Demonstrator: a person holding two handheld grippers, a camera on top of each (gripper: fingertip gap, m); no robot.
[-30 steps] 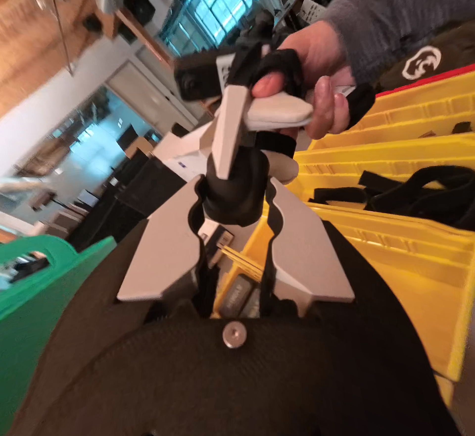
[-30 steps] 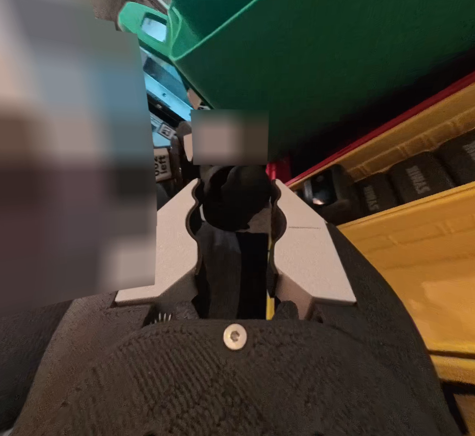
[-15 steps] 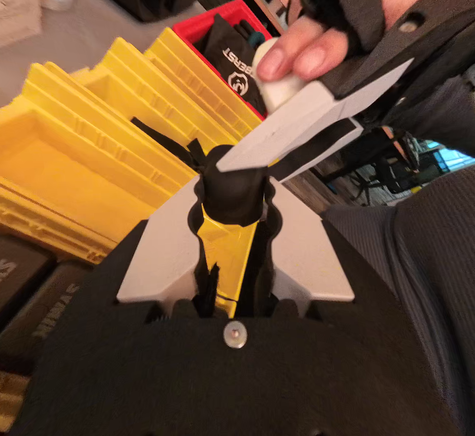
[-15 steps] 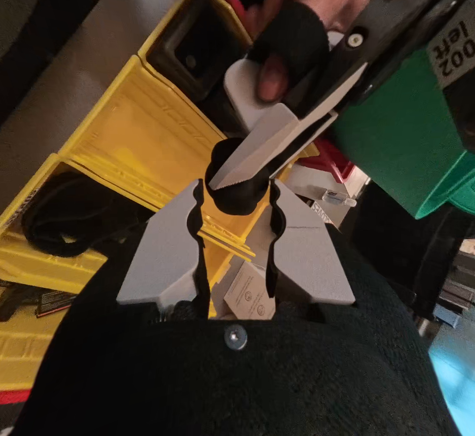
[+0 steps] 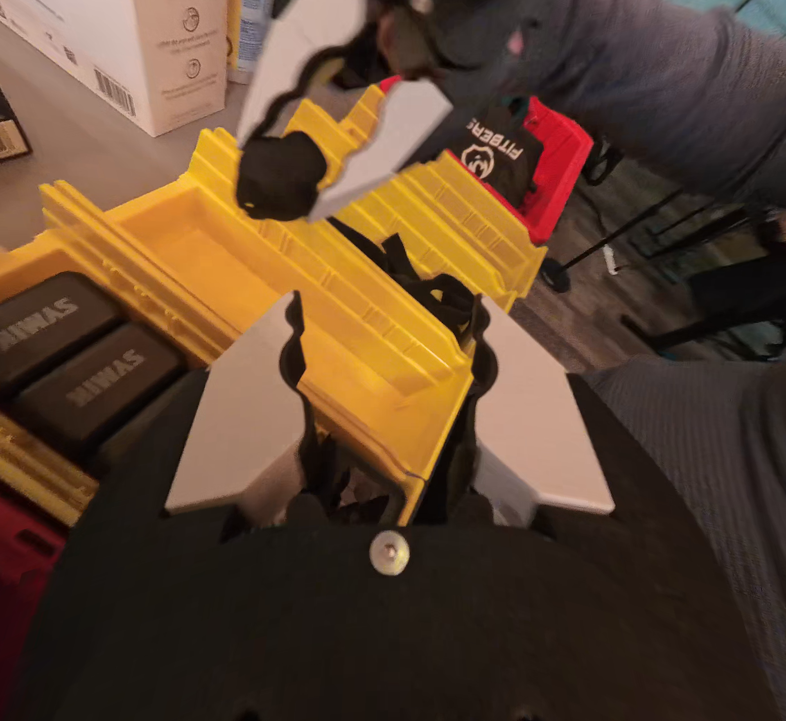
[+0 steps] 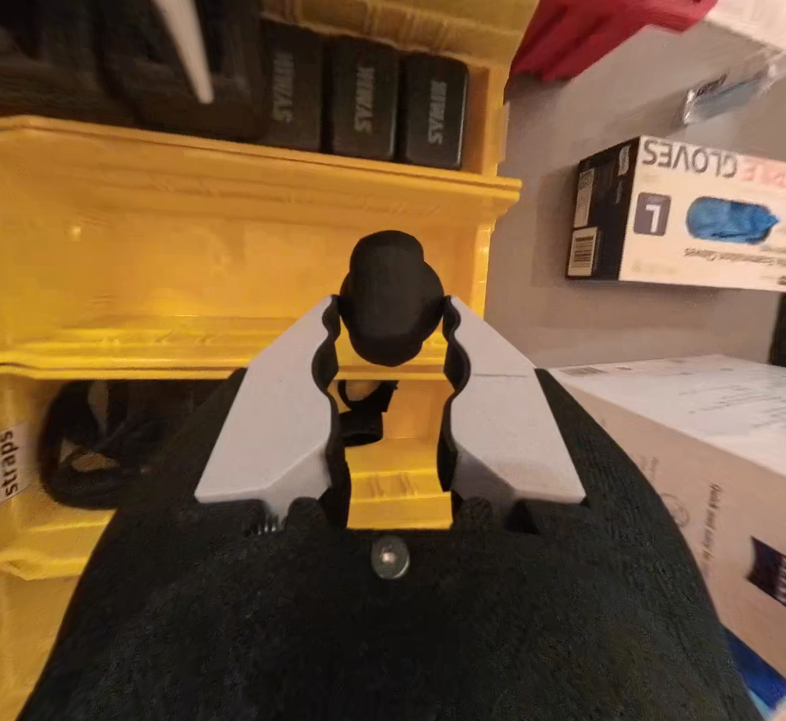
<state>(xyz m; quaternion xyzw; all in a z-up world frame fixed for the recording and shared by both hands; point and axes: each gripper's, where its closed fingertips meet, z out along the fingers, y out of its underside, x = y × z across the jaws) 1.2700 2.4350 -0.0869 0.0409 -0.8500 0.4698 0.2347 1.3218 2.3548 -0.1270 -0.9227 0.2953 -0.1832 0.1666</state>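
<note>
My right gripper (image 6: 390, 303) is shut on a black rounded lump (image 6: 389, 275) and holds it above the yellow bins (image 6: 212, 233). In the left wrist view the right gripper (image 5: 278, 182) shows farther off with the black lump (image 5: 276, 177) between its fingertips, held by a hand in a grey sleeve (image 5: 638, 75). My left gripper (image 5: 386, 301) is open and empty. It hangs over an empty yellow bin (image 5: 221, 275), a short way from the lump. Black straps (image 5: 429, 284) lie in the bin beyond its fingertips.
Several black cases (image 6: 361, 105) sit in a yellow bin and also show in the left wrist view (image 5: 85, 369). A red bin (image 5: 561, 156) holds a black bag. A white carton (image 5: 127, 20), a glove box (image 6: 680, 216) and another white box (image 6: 680, 424) stand on the grey floor.
Both grippers were shut on the black lump. My left gripper has let go, opened and drawn back. The right gripper still holds the lump, and both views have swung over the bins.
</note>
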